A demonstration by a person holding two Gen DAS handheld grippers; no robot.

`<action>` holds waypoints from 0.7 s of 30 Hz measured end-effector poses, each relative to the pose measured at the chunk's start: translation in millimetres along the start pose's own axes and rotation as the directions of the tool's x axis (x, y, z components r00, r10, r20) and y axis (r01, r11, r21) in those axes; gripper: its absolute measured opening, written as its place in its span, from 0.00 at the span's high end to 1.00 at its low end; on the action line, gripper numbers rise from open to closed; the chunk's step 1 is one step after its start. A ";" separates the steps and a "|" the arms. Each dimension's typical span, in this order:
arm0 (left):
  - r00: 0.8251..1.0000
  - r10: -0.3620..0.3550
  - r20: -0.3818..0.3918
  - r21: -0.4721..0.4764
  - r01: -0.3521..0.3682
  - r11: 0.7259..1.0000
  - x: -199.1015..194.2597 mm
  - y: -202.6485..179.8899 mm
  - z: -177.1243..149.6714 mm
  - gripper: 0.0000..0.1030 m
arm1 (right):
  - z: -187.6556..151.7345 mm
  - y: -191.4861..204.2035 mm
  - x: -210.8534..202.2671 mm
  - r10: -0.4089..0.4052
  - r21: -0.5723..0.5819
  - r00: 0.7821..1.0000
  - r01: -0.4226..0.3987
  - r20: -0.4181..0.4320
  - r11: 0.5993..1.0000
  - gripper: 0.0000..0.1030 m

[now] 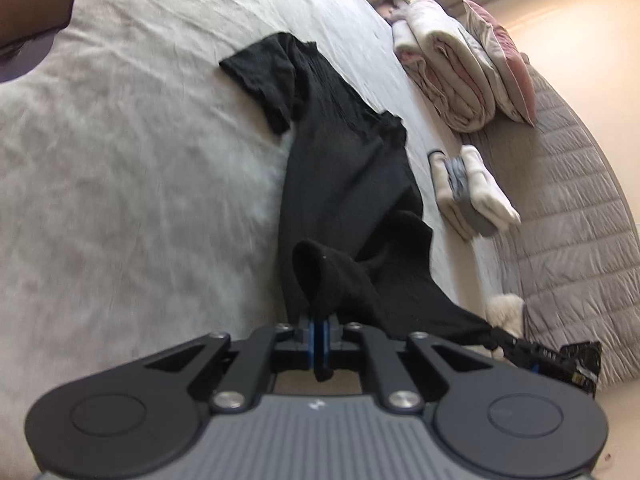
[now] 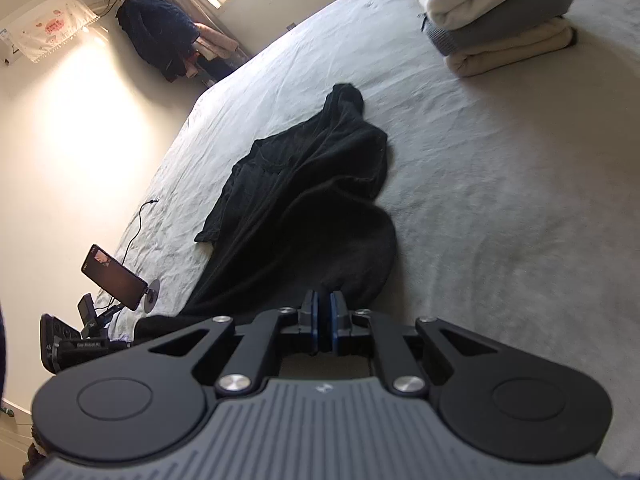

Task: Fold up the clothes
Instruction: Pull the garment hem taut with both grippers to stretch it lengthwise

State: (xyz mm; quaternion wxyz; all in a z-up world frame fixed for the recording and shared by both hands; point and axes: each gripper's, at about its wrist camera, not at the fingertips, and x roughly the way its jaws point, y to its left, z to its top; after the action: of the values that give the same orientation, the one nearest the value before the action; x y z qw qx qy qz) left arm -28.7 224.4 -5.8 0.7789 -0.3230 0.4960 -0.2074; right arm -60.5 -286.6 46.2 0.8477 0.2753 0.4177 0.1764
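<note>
My left fingers pinch the black garment. My right fingers clench its near hem on the bed.

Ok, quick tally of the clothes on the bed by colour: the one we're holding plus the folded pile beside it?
Black: 1, the black garment, pinched by the left gripper and the right gripper.
White: 1, top of the folded pile.
Grey: 1, in the middle.
Beige: 1, at the bottom.
Total: 4.

Two low, close wrist views along the bed from opposite ends, sharing the black garment
</note>
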 end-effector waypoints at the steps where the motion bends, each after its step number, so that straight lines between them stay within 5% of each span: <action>1: 1.000 -0.004 -0.007 0.008 0.004 1.000 -3.1 -1.1 -4.6 0.97 | -2.4 0.2 -6.1 -0.001 -0.003 1.000 0.001 0.002 1.000 0.92; 14: 0.989 0.090 -0.117 0.210 -0.064 0.976 -5.2 -26.7 -52.4 0.96 | -44.0 -1.7 -49.7 -0.039 -0.067 0.998 0.035 -0.051 0.997 0.92; 21: 0.954 0.197 -0.225 0.312 -0.121 0.942 17.4 -22.9 -72.8 0.96 | -68.6 -13.0 -36.7 -0.140 -0.122 0.977 0.121 -0.159 0.985 0.92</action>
State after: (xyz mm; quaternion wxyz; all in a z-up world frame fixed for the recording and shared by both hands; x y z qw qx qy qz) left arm -87.3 175.4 -22.4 0.7628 -0.1326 0.5794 -0.2547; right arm -136.4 -294.3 26.4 0.8337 0.1835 0.4938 0.1657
